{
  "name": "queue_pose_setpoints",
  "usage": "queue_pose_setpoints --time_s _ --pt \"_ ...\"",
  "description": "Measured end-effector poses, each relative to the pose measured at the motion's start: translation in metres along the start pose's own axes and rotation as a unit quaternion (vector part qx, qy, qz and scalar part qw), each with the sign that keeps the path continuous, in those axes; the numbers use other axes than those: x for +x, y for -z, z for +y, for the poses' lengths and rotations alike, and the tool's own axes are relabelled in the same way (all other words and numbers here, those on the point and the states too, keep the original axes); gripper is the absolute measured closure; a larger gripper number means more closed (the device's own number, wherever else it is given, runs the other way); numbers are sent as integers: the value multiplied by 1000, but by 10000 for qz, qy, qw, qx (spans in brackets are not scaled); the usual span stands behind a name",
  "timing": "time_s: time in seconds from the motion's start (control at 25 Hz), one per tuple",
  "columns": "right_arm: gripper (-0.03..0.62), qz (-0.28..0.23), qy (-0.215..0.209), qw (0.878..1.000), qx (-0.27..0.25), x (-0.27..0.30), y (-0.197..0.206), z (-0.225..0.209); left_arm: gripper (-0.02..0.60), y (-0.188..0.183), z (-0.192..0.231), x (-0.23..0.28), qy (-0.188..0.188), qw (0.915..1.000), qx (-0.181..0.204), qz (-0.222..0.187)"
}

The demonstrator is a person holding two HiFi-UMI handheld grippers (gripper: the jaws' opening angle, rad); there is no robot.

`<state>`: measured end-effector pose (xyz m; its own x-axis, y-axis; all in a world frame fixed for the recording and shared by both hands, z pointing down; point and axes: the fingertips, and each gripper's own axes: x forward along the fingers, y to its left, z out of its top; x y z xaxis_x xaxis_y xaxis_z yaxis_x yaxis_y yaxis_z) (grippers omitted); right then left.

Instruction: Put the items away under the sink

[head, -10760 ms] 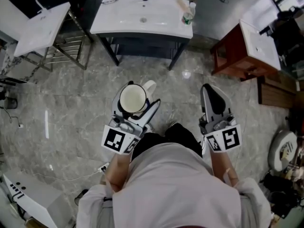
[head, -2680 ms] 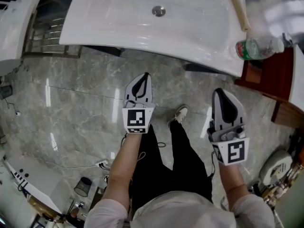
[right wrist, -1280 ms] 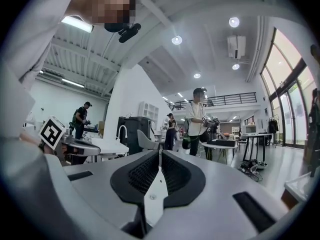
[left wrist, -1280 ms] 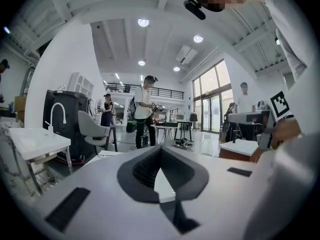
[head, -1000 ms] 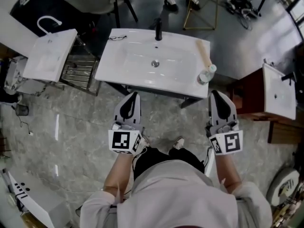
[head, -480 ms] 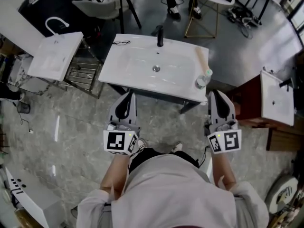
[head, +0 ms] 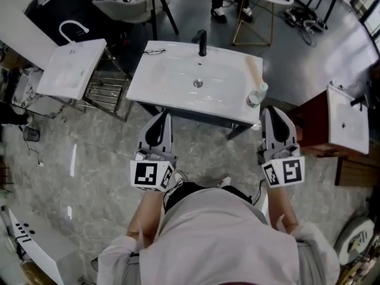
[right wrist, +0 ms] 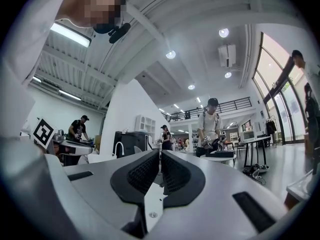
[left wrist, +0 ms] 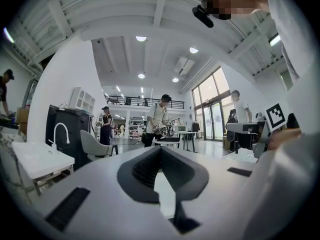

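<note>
On sink (head: 172, 94) right rim: bottle (head: 256, 95) upright | left claw (head: 162, 119), right claw (head: 274, 112) closed, empty.

Grey marbled floor tiles (head: 83, 153) give way to a darker, plain grey floor (head: 297, 64) further off. A white washbasin with an arched tap (head: 71, 64) stands left, a red-brown cabinet (head: 312, 129) right, a grey chair (head: 124, 6) behind. Round lights (left wrist: 141, 38) dot the white beamed ceiling (left wrist: 150, 14); tall glazed doors (left wrist: 212, 116) let in daylight beside a railed balcony (left wrist: 137, 102).
</note>
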<state>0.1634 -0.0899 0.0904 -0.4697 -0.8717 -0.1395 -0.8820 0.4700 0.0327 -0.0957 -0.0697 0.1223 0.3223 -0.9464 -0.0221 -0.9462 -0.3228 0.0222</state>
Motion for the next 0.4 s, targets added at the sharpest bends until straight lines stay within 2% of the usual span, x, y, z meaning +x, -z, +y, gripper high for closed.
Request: queue_pose_setpoints --time_s 0.16,0.4 --pt "553 60 75 10000 -2 0 2 1 578 6 4 -2 22 10000 -42 57" --pt "553 59 111 9999 -114 7 -1 3 578 6 13 -2 74 9999 -117 -63"
